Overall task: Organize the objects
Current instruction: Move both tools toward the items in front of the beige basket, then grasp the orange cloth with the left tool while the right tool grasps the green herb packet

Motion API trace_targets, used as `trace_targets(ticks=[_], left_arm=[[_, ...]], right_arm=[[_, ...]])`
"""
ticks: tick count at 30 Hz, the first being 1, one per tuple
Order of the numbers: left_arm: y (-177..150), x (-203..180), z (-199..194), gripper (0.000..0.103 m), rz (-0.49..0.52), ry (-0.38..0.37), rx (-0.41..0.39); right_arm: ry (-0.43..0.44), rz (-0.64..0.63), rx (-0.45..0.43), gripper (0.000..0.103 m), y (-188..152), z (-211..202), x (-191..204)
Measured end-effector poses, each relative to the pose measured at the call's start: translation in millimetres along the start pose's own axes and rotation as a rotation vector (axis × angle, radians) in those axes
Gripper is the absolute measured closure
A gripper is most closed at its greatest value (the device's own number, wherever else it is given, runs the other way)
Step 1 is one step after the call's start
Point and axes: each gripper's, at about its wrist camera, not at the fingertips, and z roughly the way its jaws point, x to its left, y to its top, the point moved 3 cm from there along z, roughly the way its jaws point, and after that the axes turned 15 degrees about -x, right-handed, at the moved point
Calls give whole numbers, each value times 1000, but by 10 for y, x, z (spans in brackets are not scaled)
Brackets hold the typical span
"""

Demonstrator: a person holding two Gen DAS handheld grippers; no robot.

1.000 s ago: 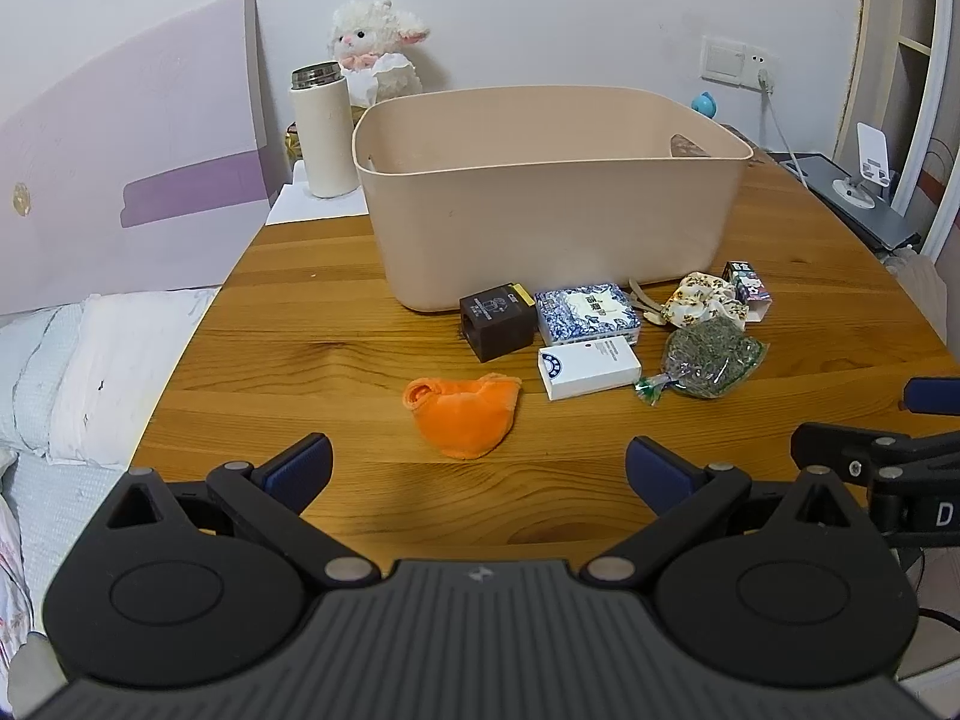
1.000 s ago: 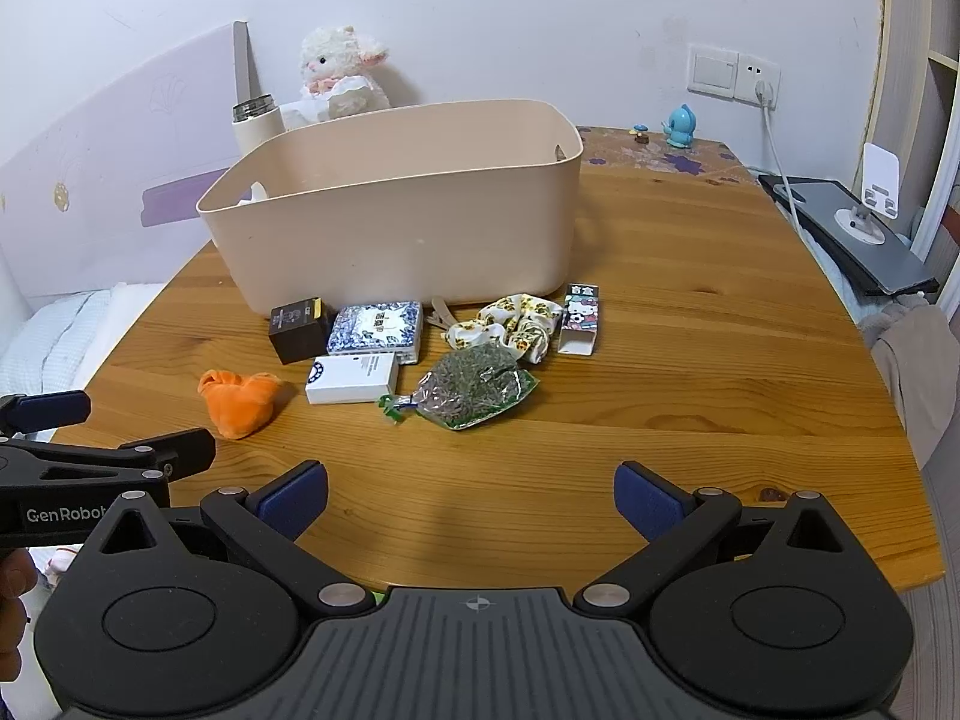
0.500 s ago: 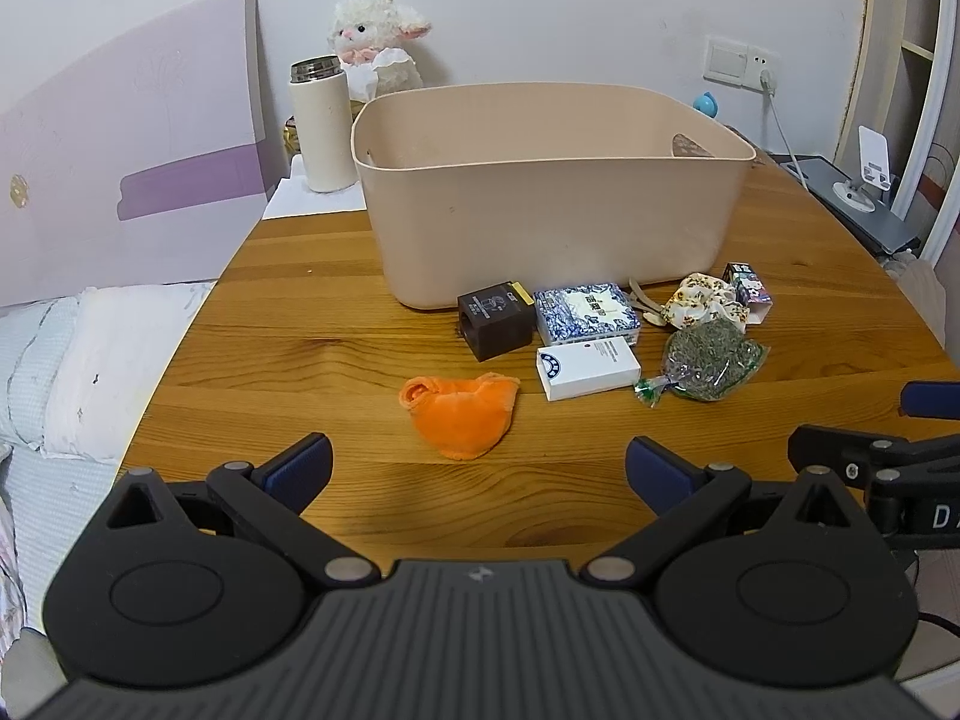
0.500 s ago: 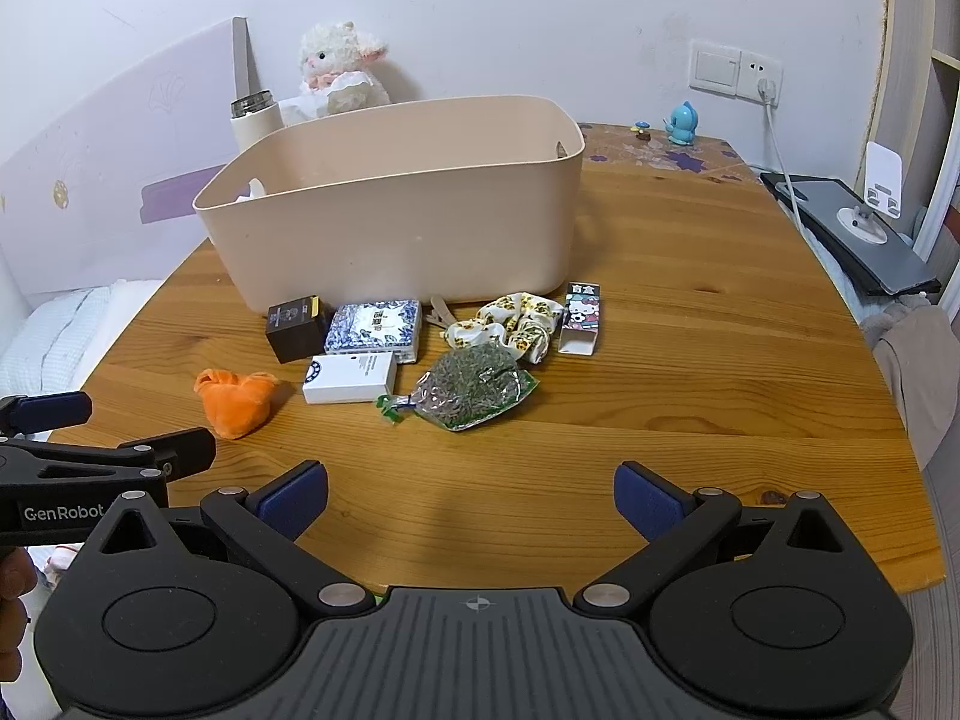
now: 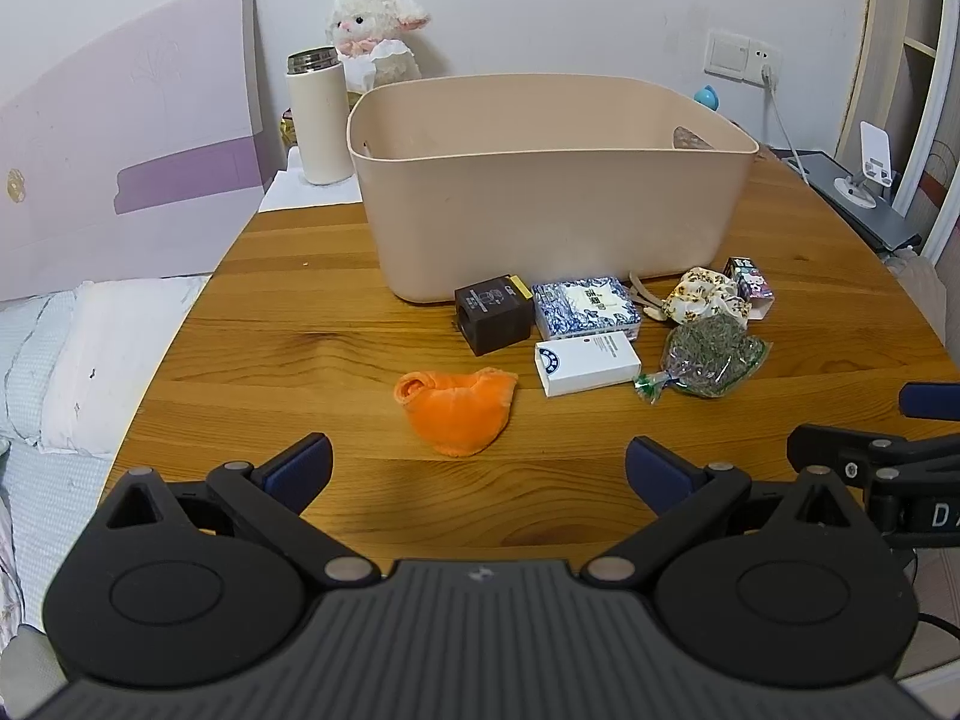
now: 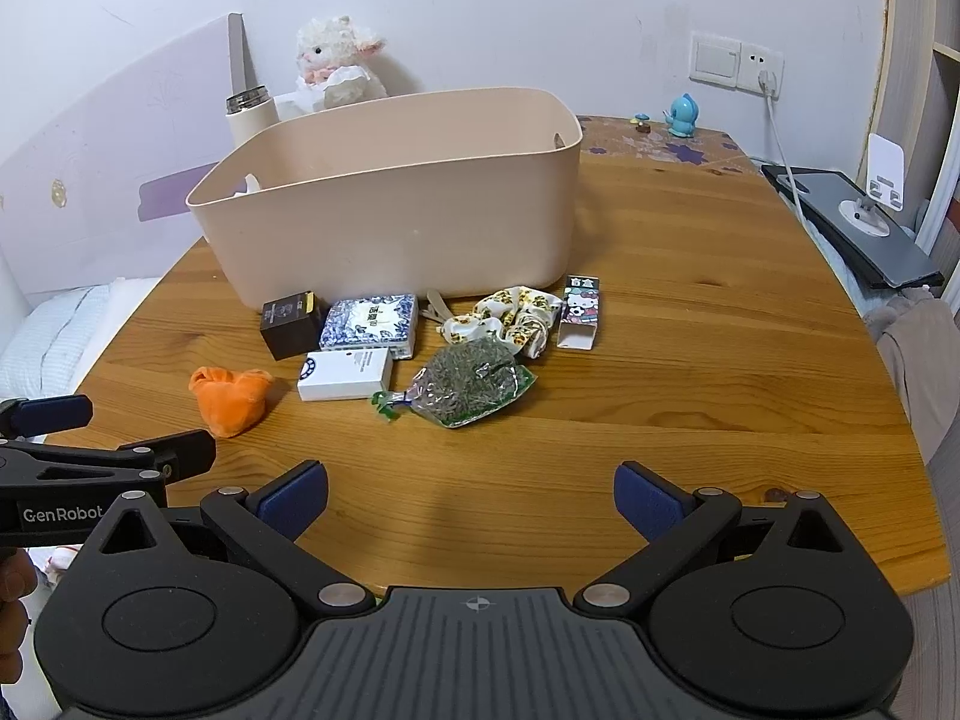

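Note:
A beige bin stands on the wooden table. In front of it lie an orange cloth, a dark box, a blue-white patterned box, a white box, a bag of dried herbs, a floral scrunchie and a small Hello Kitty carton. My left gripper is open and empty, just short of the orange cloth. My right gripper is open and empty, short of the herb bag.
A white flask and a plush lamb stand behind the bin. A purple board leans at left over bedding. A grey stand and a cable lie at far right. A blue figurine sits at the back.
Both grippers have eased slightly forward toward the objects. Both stay open and nothing on the table has moved.

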Motion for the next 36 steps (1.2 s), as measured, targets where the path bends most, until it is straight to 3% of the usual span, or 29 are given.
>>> trace_targets(ticks=[24, 36], left_arm=[[-13, 57, 192, 0, -18, -4, 52], [-74, 184, 602, 0, -50, 5, 130]], right_arm=[[-17, -7, 32, 0, 3, 183, -38], [-8, -33, 62, 0, -12, 502, -97]])
